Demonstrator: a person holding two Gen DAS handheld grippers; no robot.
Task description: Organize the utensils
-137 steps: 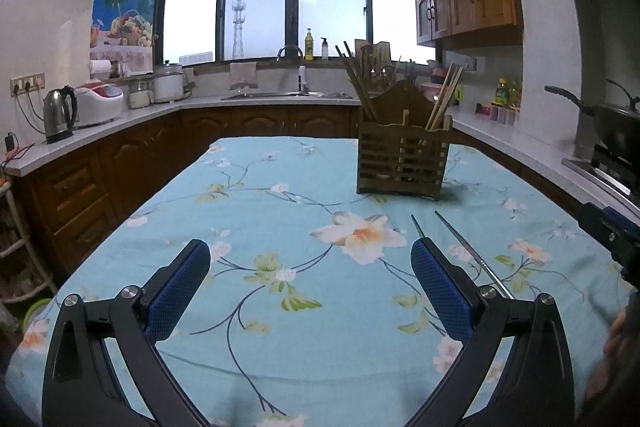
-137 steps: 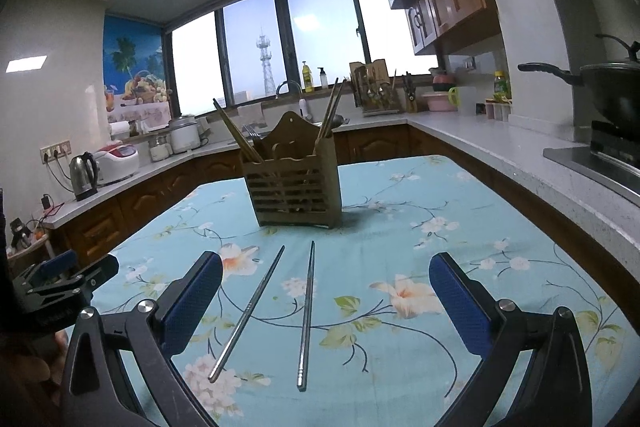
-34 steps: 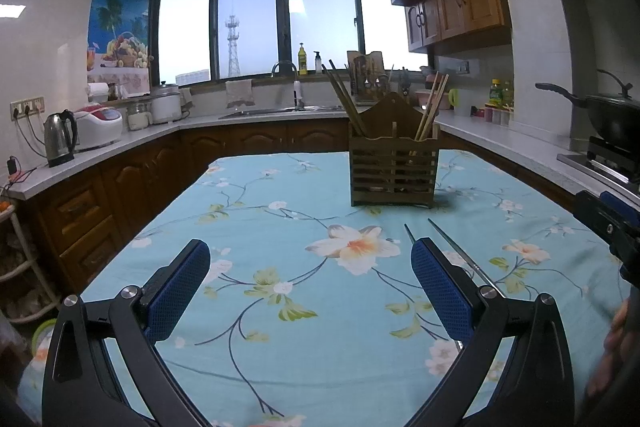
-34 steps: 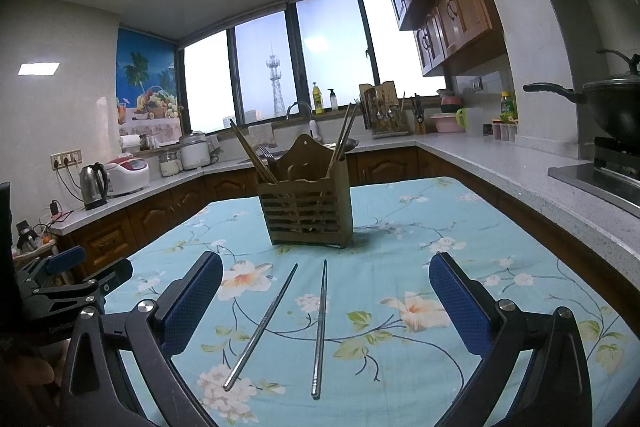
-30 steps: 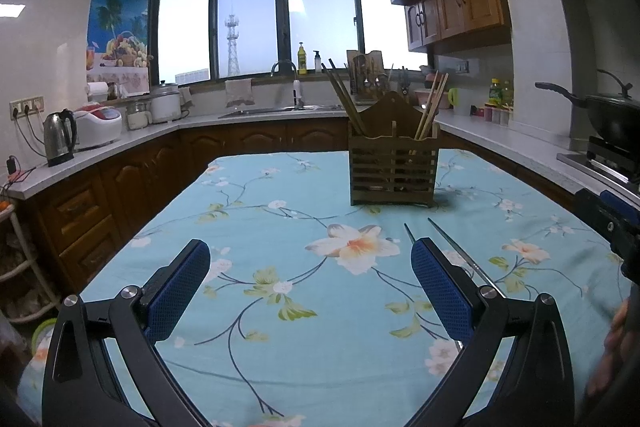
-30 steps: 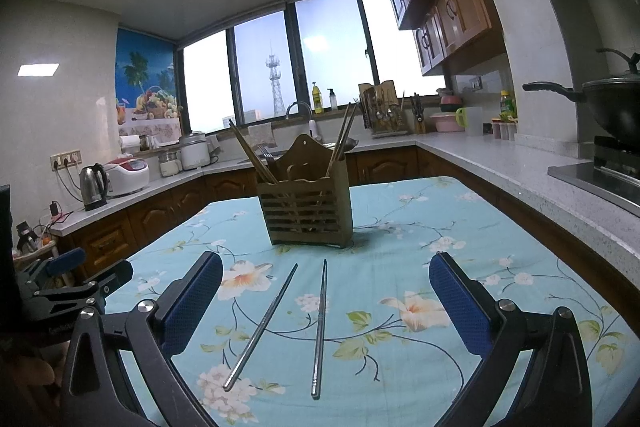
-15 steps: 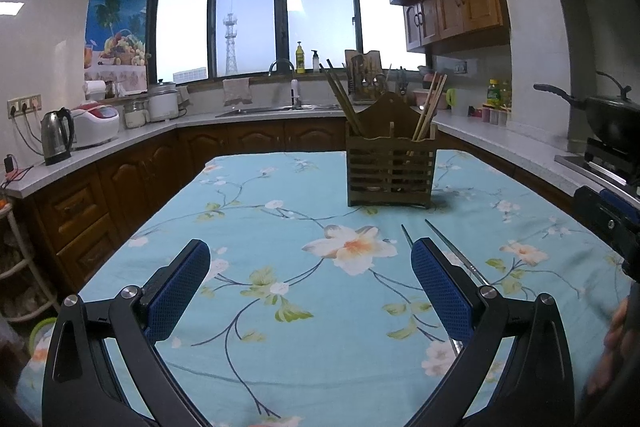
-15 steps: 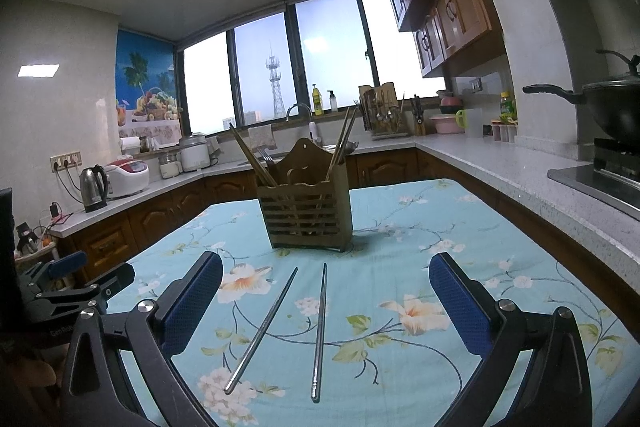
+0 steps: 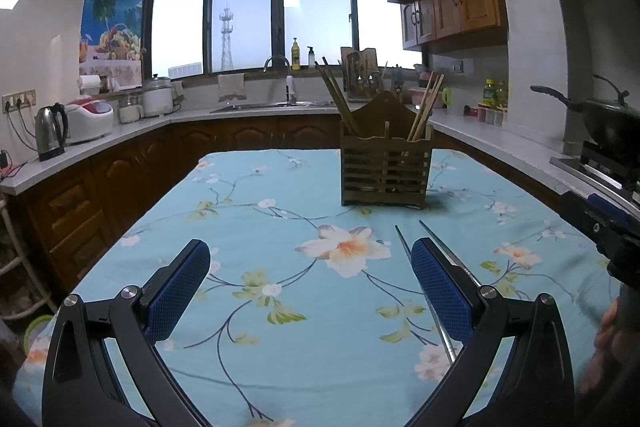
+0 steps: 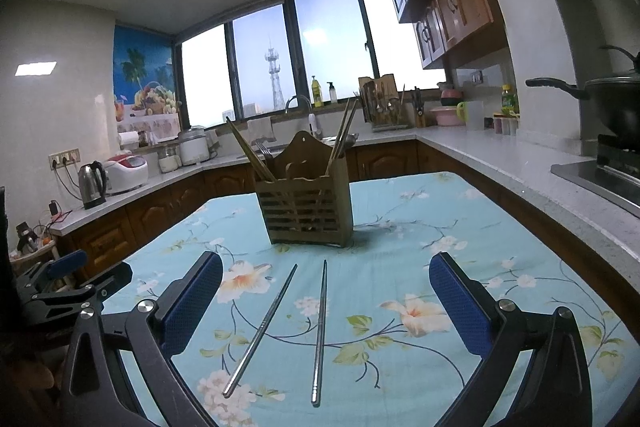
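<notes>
Utensils first: across the pale blue flowered tablecloth, the slatted brown wooden holder stands at twelve o'clock from my right gripper, wooden chopsticks already leaning in it. Two loose silver metal chopsticks lie flat just short of it, side by side, apart, between my wide-open, empty jaws. My left gripper hovers over bare cloth, equally wide and empty, the pair at its two o'clock. I judge nothing is picked up yet; next I must drop low and pinch one thin stick cleanly.
</notes>
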